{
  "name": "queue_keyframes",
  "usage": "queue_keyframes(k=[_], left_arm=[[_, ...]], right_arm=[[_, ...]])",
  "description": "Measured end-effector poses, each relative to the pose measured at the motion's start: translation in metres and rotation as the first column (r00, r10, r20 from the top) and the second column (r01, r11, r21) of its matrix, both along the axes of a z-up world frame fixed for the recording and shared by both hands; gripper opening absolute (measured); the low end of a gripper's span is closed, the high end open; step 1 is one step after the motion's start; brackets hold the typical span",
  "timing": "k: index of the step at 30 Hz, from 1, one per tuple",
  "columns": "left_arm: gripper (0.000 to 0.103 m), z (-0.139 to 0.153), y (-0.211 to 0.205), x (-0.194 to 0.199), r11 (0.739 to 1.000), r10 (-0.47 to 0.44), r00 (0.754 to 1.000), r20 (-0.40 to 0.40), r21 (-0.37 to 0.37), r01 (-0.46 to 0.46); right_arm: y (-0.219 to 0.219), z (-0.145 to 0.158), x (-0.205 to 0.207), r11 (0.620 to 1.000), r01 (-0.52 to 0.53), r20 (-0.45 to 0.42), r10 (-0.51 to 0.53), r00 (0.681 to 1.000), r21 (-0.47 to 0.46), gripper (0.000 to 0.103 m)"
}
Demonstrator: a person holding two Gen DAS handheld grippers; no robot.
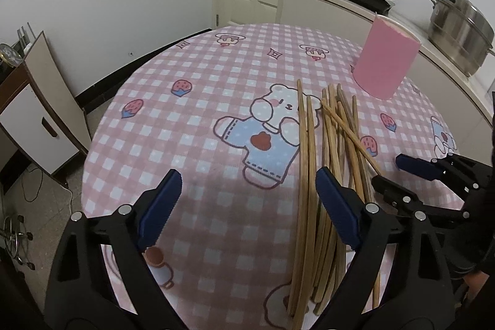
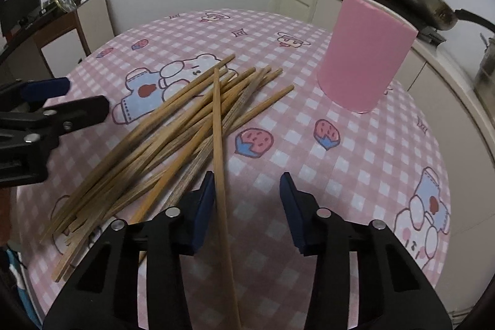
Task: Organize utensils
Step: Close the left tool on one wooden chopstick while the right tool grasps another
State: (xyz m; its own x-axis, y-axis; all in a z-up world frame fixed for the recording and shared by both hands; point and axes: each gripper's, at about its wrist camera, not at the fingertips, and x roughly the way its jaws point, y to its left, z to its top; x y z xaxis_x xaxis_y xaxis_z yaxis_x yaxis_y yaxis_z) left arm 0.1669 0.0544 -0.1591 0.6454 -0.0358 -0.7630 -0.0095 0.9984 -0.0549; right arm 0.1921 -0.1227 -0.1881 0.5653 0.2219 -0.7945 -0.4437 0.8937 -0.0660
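**Spreading of grippers over a chopstick pile on a round table**

Covering the round table, a pink-and-white checked cloth with bear and strawberry prints point(image 1: 191, 88) runs to a curved edge; the left and near-right parts of it lie bare. A tall pink cylindrical holder point(image 2: 365, 51) stands upright near the far right edge, apart from the pile. The loose pile of long tan wooden chopsticks point(image 1: 328, 150) lies mid-table, its near ends close to the near rim. The left gripper point(image 1: 247, 190) hangs with jaws spread wide over bare cloth, its right finger above the pile's left side, nothing between the pads. The right gripper point(image 2: 247, 194) has jaws partly apart; one chopstick point(image 2: 218, 126) lies against its left pad, unpinched.
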Motion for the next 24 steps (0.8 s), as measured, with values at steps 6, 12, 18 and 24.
queue_keyframes(k=[6, 12, 18, 24], left_arm=[[0.074, -0.007, -0.003, 0.029, 0.999, -0.036, 0.998, -0.049, -0.030, 0.035], [0.074, -0.009, -0.012, 0.056, 0.997, -0.070, 0.995, -0.066, -0.016, 0.069], [0.074, -0.021, -0.023, 0.075, 0.993, -0.090, 0.990, -0.105, 0.061, 0.097], [0.074, -0.025, -0.028, 0.081, 0.991, -0.114, 0.986, -0.118, 0.054, 0.121]], right_arm=[[-0.010, 0.001, 0.012, 0.999, 0.025, 0.002, -0.025, 1.000, 0.025, 0.011], [-0.014, 0.001, 0.028, 0.999, 0.037, 0.003, -0.037, 0.999, 0.031, 0.011], [-0.018, 0.000, 0.036, 0.998, 0.027, 0.000, -0.027, 1.000, 0.048, 0.011], [-0.019, 0.001, 0.039, 0.998, 0.021, -0.008, -0.021, 1.000, 0.061, 0.011]])
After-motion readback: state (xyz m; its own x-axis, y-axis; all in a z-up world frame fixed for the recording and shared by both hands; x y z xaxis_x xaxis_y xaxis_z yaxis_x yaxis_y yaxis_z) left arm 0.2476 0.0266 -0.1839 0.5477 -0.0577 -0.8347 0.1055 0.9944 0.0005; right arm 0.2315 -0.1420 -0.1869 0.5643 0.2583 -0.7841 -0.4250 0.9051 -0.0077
